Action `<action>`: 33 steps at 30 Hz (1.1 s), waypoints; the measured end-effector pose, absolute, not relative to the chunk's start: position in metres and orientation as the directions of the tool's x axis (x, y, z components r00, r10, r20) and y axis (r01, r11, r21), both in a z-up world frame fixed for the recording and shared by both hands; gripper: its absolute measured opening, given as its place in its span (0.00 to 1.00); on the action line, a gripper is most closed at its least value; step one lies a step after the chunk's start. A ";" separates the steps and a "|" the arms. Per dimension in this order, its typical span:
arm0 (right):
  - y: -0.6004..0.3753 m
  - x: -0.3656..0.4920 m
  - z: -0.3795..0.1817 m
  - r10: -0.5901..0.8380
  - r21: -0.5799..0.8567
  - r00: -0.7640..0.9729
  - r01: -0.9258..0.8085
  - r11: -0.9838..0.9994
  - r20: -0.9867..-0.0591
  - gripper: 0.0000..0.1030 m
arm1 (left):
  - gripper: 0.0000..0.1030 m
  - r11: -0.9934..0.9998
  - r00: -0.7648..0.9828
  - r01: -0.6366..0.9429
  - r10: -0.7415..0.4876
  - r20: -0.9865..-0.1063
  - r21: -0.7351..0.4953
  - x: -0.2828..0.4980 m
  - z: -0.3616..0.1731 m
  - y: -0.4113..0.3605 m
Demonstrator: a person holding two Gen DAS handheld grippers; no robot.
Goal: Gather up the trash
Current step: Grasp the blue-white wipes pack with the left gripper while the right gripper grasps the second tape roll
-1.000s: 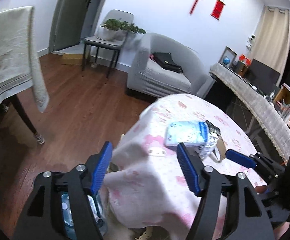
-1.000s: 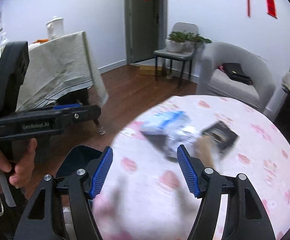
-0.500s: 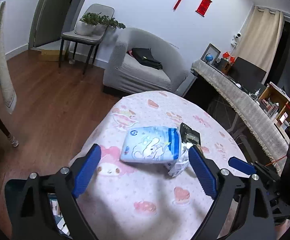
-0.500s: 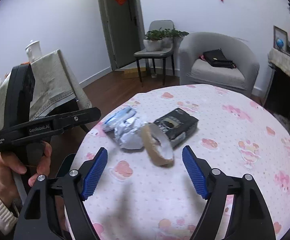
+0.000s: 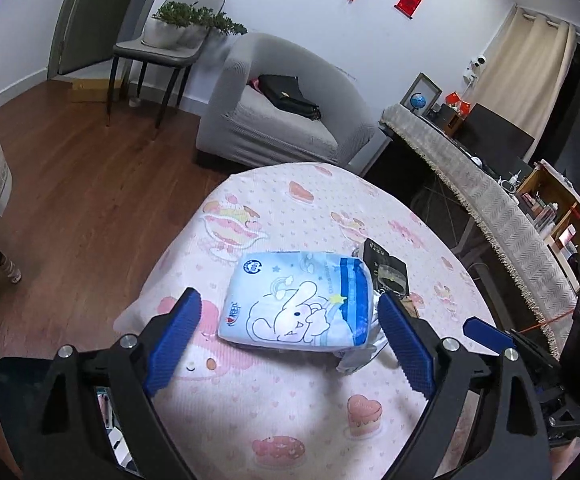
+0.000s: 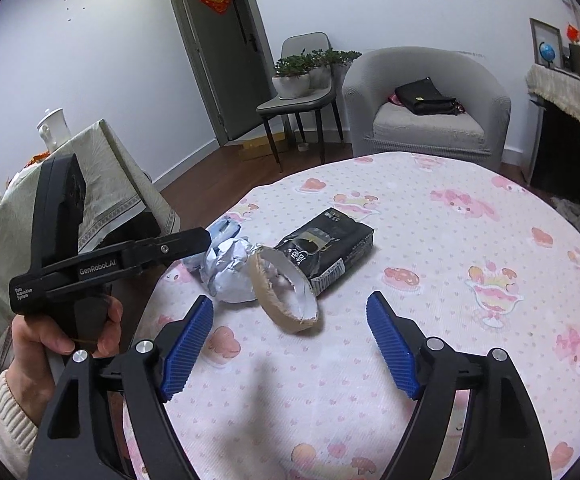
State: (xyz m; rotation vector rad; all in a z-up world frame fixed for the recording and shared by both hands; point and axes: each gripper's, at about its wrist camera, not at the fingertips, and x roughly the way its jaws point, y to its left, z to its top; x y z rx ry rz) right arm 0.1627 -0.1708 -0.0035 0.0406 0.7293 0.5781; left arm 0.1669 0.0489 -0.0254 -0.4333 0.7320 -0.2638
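A light-blue pack with a rabbit drawing (image 5: pixel 298 300) lies on the round table's pink cloth (image 5: pixel 290 420). Behind it are a black packet (image 5: pixel 386 272) and crumpled silver wrapping (image 5: pixel 360 354). My left gripper (image 5: pixel 287 304) is open, its fingertips flanking the pack's near end without pressing on it. In the right wrist view a cardboard ring (image 6: pixel 285 292) stands tilted beside the crumpled wrapping (image 6: pixel 229 272) and the black packet (image 6: pixel 326 248). My right gripper (image 6: pixel 290 302) is open and its jaws are opening, just short of the ring, with nothing between them.
A dark bin (image 5: pixel 105 420) with trash in it sits below the table's left edge. A hand (image 6: pixel 61 332) holds the left gripper. A grey armchair (image 5: pixel 281 128), a chair with plants (image 5: pixel 169 52), a cloth-covered table (image 6: pixel 49 208) and a sideboard (image 5: pixel 490 200) surround the table.
Both grippers have moved in over the table toward the trash and their jaws have widened. The left view has swung from the bin and table edge onto the blue pack.
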 end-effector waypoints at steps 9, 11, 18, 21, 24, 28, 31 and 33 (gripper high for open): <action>-0.165 0.169 -0.003 0.523 0.247 0.589 -0.487 0.838 -0.615 0.79 | 0.89 0.842 0.690 0.085 -0.436 -0.579 -0.533 0.176 -0.033 0.048; -0.162 0.172 -0.007 0.517 0.237 0.583 -0.490 0.839 -0.627 0.79 | 0.89 0.839 0.687 0.094 -0.444 -0.575 -0.536 0.178 -0.032 0.047; -0.149 0.183 -0.019 0.495 0.198 0.555 -0.509 0.838 -0.669 0.79 | 0.72 0.843 0.691 0.097 -0.440 -0.574 -0.529 0.177 -0.034 0.049; -0.142 0.185 -0.021 0.488 0.180 0.547 -0.520 0.835 -0.680 0.79 | 0.71 0.849 0.695 0.095 -0.430 -0.576 -0.520 0.175 -0.032 0.050; -0.139 0.188 -0.023 0.471 0.166 0.550 -0.513 0.842 -0.689 0.70 | 0.70 0.872 0.714 0.084 -0.390 -0.582 -0.482 0.170 -0.027 0.052; -0.140 0.196 -0.027 0.456 0.175 0.546 -0.489 0.855 -0.703 0.62 | 0.70 0.870 0.730 0.076 -0.381 -0.567 -0.487 0.164 -0.022 0.062; -0.141 0.202 -0.029 0.461 0.200 0.534 -0.474 0.857 -0.709 0.60 | 0.70 0.867 0.741 0.068 -0.375 -0.557 -0.493 0.160 -0.020 0.071; -0.137 0.204 -0.032 0.455 0.199 0.523 -0.472 0.859 -0.721 0.57 | 0.70 0.868 0.744 0.063 -0.370 -0.557 -0.492 0.158 -0.019 0.076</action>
